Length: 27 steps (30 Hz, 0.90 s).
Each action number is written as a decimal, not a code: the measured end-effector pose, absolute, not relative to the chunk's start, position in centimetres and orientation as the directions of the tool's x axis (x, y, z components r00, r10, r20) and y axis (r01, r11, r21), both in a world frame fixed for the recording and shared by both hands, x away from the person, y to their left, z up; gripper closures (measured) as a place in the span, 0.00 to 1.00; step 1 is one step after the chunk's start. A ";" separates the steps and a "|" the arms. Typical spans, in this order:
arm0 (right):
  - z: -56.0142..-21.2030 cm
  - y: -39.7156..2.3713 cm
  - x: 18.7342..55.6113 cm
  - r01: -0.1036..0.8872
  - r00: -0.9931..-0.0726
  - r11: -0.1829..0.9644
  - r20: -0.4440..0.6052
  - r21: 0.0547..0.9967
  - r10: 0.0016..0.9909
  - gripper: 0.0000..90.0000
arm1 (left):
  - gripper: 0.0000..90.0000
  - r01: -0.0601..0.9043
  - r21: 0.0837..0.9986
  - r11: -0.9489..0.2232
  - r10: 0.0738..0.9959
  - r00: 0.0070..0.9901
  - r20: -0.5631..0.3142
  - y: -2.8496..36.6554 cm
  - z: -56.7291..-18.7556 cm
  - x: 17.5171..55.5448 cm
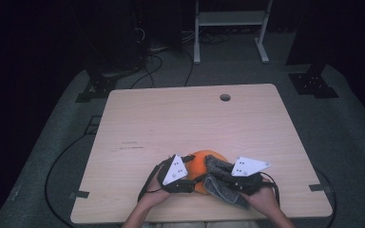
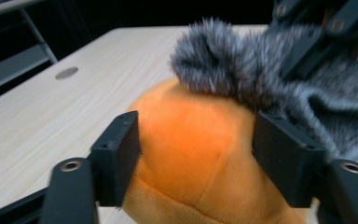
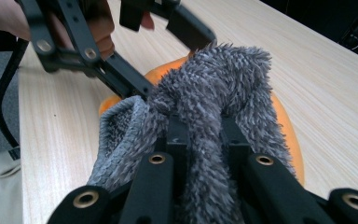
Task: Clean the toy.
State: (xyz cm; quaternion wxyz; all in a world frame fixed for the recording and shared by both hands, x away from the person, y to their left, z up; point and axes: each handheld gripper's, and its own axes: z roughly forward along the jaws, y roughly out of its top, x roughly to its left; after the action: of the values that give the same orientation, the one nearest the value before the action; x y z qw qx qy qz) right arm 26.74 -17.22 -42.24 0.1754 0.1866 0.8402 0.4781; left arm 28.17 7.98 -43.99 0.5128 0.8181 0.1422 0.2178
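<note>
An orange plush ball point(image 1: 198, 162) lies near the table's front edge, with a grey fuzzy cloth point(image 1: 218, 179) draped over its right side. My left gripper point(image 1: 193, 170) reaches in from the left. Its jaws stand part-way apart with the orange plush point(image 2: 196, 140) between them, so I read it as open point(image 2: 196, 135). My right gripper point(image 1: 228, 178) comes from the right and is shut on a bunched fold of the grey cloth point(image 3: 214, 84), which wraps around its jaws point(image 3: 204, 128). The left gripper point(image 3: 170, 63) straddles the top of the cloth in the right gripper view.
The light wooden table point(image 1: 171, 118) has a round cable hole point(image 1: 225, 97) at the back right. Both hands work just inside the front edge. On the dark floor behind stand a white frame point(image 1: 230, 21), black stand bases point(image 1: 95, 85) and loose cables point(image 1: 147, 66).
</note>
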 end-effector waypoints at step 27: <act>-42.1 -20.3 28.7 0.243 -0.814 0.364 -0.015 0.899 0.581 0.86 | 0.44 0.066 0.910 -0.410 0.455 0.879 0.142 8.5 -44.8 28.1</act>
State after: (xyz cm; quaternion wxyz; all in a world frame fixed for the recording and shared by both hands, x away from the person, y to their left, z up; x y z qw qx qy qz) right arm 28.73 -20.28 -42.06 0.1679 0.2546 0.8086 0.5031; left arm 28.07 8.51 -44.81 0.5192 0.8184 0.1592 0.1877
